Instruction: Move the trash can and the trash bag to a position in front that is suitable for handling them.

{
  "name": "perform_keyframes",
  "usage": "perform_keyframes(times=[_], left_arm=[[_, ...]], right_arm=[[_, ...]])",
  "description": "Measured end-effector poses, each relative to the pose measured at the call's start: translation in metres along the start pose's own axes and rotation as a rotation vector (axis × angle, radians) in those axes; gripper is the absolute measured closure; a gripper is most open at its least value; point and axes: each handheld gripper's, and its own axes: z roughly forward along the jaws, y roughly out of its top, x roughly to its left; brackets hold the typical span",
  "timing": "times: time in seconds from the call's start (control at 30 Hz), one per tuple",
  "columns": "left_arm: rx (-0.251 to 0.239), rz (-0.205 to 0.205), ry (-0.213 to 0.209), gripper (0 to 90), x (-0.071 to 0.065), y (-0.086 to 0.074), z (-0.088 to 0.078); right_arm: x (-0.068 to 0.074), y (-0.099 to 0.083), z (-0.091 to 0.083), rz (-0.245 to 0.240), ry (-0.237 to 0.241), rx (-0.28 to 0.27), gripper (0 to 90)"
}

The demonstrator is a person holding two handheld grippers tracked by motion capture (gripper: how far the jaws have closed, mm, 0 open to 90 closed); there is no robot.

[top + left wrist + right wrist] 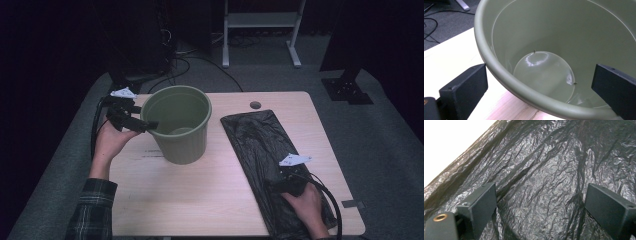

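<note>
An olive-green plastic bucket point(181, 125) stands upright and empty on the left half of the table. My left gripper point(147, 124) is open at its left rim. In the left gripper view the left gripper point(539, 72) straddles the bucket point(554, 30): one jaw is outside the wall, the other inside, neither pressing the rim. A crumpled black plastic bag point(260, 145) lies flat on the table's right half. My right gripper point(286, 174) hovers open low over its near part. The right gripper point(542, 190) has its jaws wide apart above the bag point(544, 165).
The light wooden table point(200, 200) has a round cable hole point(255, 105) near its far edge. Beyond the table, a white frame point(260, 30), floor cables point(175, 65) and a black stand base point(347, 90) sit on grey carpet.
</note>
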Motion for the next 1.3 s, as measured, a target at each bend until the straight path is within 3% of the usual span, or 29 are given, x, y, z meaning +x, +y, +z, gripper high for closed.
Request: perform_keyframes(times=[0.63, 0.83, 1.3], left_arm=[[-0.016, 0.073, -0.093, 0.0, -0.052, -0.001, 0.012], [0.003, 0.123, -0.131, 0.0, -0.075, 0.000, 0.018], [0.015, 0.201, -0.207, 0.0, -0.116, 0.004, 0.025]], right_arm=[[0.000, 0.000, 0.000, 0.003, -0.002, -0.001, 9.1], [0.000, 0.000, 0.000, 0.002, -0.002, 0.000, 9.1], [0.000, 0.000, 0.000, 0.002, -0.002, 0.000, 9.1]])
